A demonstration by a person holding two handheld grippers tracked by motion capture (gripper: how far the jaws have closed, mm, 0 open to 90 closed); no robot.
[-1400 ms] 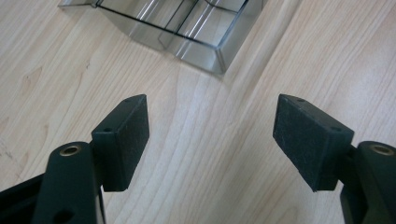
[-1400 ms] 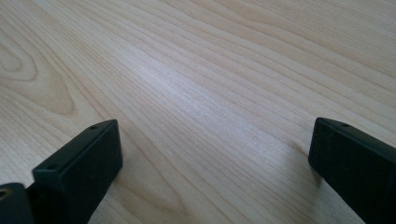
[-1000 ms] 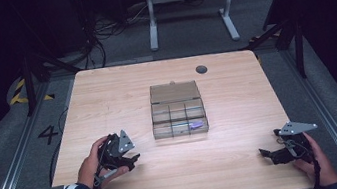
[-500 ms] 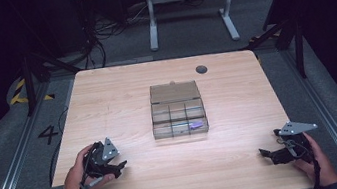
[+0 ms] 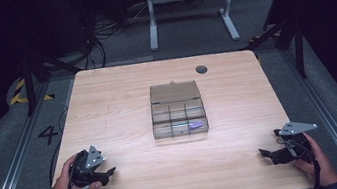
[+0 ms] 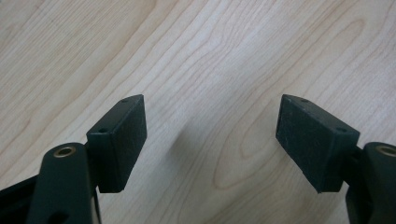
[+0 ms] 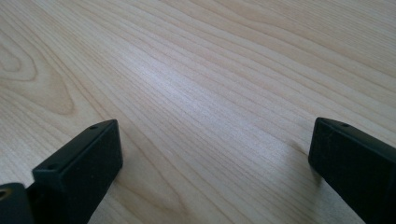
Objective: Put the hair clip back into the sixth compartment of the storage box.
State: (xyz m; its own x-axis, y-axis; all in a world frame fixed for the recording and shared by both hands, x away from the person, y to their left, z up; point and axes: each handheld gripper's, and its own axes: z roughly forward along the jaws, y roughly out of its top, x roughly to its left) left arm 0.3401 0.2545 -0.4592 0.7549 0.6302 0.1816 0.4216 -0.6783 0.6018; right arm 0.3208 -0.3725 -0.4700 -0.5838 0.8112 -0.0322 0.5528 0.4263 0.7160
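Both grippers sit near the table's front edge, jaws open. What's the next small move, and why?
Probably bring the left gripper forward toward the clear compartment box. Its jaws stand open over bare table, holding nothing, and the box with the small purple item lies well ahead.

Bare tabletop [image 5: 123, 106] all round, compartment box [image 5: 179, 115] the lone obstacle, mid-table

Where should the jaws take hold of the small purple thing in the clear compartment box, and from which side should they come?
Probably from straight above. The purple thing lies flat in a near-row compartment of the clear box, so the dividers block any sideways approach. Grip it across its narrow width; its exact shape is too small to tell.
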